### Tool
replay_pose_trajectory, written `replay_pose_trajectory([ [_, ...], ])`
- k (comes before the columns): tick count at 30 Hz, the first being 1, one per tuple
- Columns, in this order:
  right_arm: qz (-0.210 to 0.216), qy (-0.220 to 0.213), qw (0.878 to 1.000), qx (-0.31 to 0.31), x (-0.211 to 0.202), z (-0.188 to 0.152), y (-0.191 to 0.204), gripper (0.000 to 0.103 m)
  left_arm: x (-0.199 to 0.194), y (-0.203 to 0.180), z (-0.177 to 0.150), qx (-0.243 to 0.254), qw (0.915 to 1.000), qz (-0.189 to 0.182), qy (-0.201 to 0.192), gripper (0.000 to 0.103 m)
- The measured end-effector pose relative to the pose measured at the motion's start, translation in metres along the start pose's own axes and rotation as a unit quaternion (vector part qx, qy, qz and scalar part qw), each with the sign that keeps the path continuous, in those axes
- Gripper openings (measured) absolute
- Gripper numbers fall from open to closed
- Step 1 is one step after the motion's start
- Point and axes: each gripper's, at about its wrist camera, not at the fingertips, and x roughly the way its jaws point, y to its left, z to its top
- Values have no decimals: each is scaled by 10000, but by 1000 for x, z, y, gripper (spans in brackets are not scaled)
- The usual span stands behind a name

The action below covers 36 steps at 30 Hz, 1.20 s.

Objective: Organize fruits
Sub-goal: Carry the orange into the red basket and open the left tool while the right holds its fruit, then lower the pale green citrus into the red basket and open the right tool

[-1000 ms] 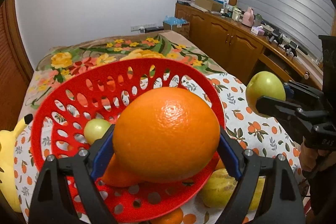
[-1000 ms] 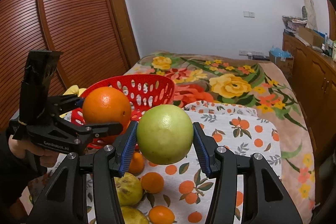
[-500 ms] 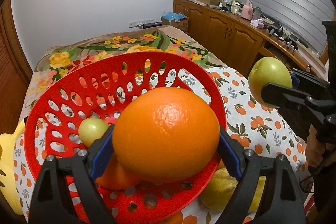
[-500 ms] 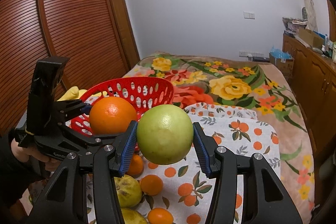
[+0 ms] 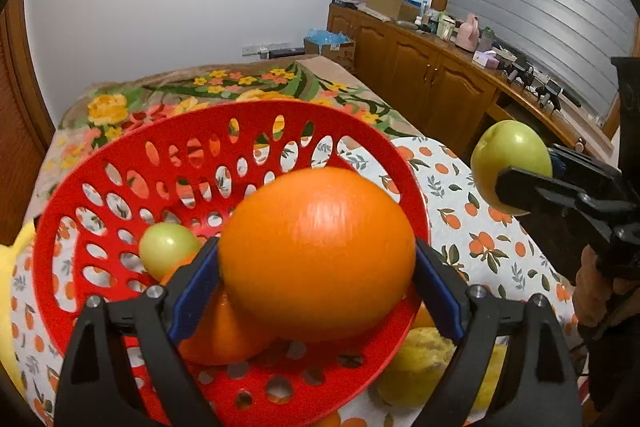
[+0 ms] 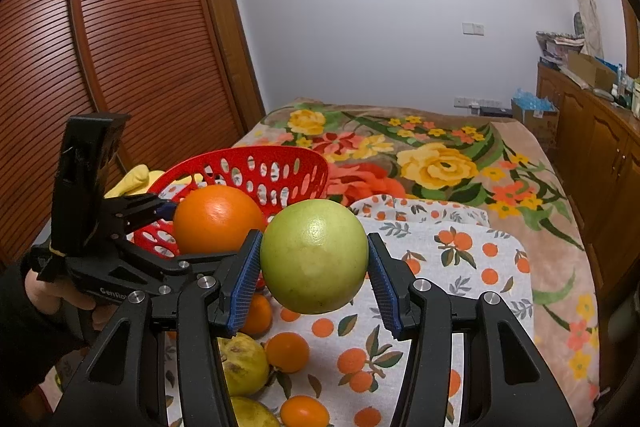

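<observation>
My left gripper [image 5: 316, 259] is shut on a large orange [image 5: 316, 251] and holds it low over the red perforated basket [image 5: 120, 167]. The basket holds a small green fruit [image 5: 166, 253] and another orange [image 5: 218, 335]. My right gripper [image 6: 314, 269] is shut on a green apple [image 6: 314, 261] and holds it in the air above the orange-print cloth [image 6: 472, 267], right of the basket [image 6: 276, 171]. The apple [image 5: 510, 165] and right gripper also show at the right of the left wrist view. The left gripper with its orange [image 6: 218, 219] shows in the right wrist view.
Yellow-green pears [image 6: 244, 363] and small tangerines [image 6: 287, 351] lie on the cloth in front of the basket. A yellow soft toy [image 6: 132, 179] lies left of the basket. All of it rests on a floral bedspread [image 6: 440, 163]. Wooden cabinets [image 5: 420, 79] stand at the right.
My left gripper has moved forward and down with the orange, which now sits lower over the basket. My right gripper holds the apple almost in the same place.
</observation>
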Motion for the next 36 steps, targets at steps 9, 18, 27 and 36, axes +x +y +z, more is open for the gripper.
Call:
replay_pose_trajectory([
  [9,3,17,10000,-12,1,-1,0,53,-27,7,4,-160,9986,-42,-498,93],
  [18,98,43,9998,-170,10,7,21,53,-61,39,-6,-312,9948,551,-795,93],
  [27,186,289,9982,-485,42,14,53,53,-81,64,-31,-460,9925,715,-882,93],
  [36,165,513,9970,-558,60,9,64,53,-90,70,-56,-535,9923,752,-826,93],
])
